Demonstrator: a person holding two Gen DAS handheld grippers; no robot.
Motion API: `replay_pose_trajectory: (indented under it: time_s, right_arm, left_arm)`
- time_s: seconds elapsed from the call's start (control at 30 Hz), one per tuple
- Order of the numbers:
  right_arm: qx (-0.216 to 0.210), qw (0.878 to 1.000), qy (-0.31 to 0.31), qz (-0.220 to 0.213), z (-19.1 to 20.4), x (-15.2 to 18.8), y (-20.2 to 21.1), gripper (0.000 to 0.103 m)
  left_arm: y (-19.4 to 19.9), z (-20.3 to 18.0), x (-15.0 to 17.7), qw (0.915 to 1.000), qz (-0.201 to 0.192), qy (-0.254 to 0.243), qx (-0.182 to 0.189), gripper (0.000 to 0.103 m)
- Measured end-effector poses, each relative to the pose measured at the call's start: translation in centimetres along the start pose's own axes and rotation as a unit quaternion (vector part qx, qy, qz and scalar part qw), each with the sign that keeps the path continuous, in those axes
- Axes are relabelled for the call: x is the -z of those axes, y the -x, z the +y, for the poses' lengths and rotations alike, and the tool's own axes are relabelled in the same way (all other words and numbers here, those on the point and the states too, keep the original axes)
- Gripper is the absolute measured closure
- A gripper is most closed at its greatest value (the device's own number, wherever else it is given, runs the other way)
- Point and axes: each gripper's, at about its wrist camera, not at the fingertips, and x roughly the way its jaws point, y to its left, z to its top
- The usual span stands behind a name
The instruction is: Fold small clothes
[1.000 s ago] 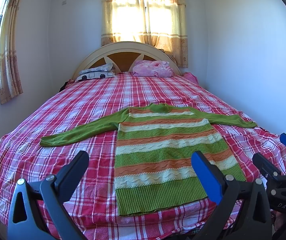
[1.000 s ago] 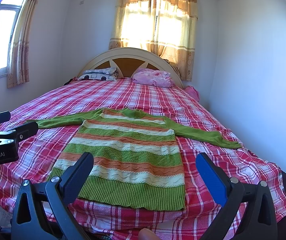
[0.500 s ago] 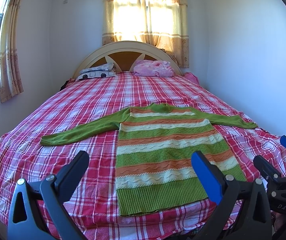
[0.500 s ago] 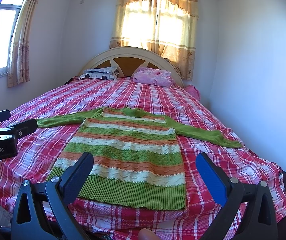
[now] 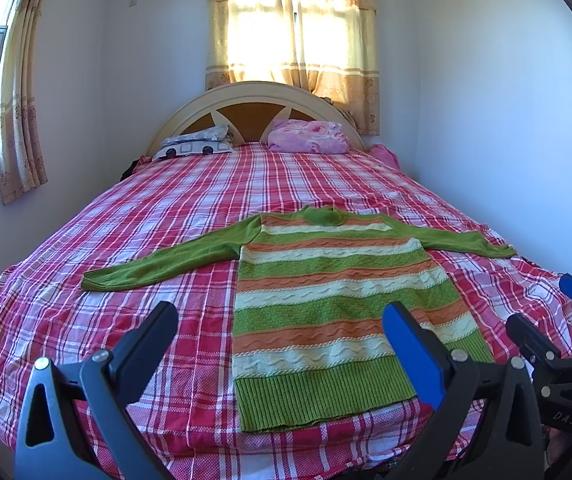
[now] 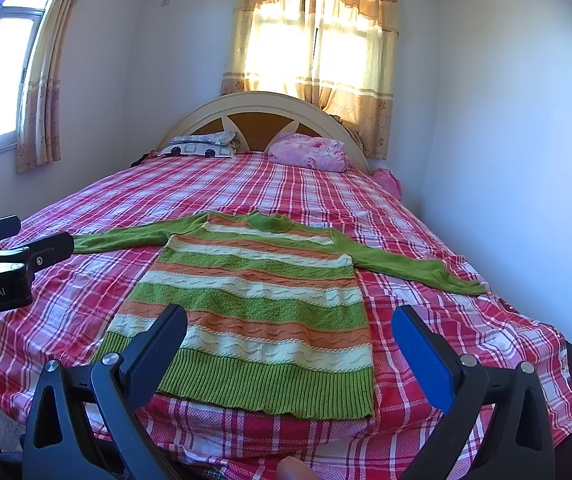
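One striped sweater [image 5: 338, 304] lay flat and wholly unfolded, sleeves outspread, at the foot of the plaid bed [image 5: 157, 208], while our left tongs [image 5: 281, 344] and right tongs [image 6: 290, 344] hovered wide apart and empty, so we judged every fold outstanding.

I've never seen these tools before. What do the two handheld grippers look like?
Both are black plastic clamps with two splayed fingers and silver screws. The left gripper and right gripper each have one dark finger pad and one blue. White lettering marks their sides.
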Motion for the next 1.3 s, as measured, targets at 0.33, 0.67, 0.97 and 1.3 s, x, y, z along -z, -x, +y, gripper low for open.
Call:
replay_pose_trajectory:
  time_s: [0.33,0.67,0.97,1.3]
  right_arm:
    - [-0.001,1.000,-0.001,0.011,-0.5,0.3,-1.4,0.001]
    - [-0.009,0.999,-0.012,0.042,-2.9,1.3,-6.4,0.001]
    - [0.007,0.995,-0.044,0.090,-6.9,2.0,-12.9,0.001]
    - [0.036,0.988,-0.064,0.134,-12.2,2.2,-19.3,0.001]
  left_arm:
    - [-1.1,0.3,0.4,0.9999,0.011,-0.005,-0.001,0.000]
    - [-6.2,0.7,0.3,0.9991,0.034,-0.022,0.010,0.000]
    - [-12.7,0.3,-0.4,0.9966,0.068,-0.044,0.013,0.000]
    - [-19.2,0.1,-2.2,0.9952,0.087,-0.044,0.000,0.000]
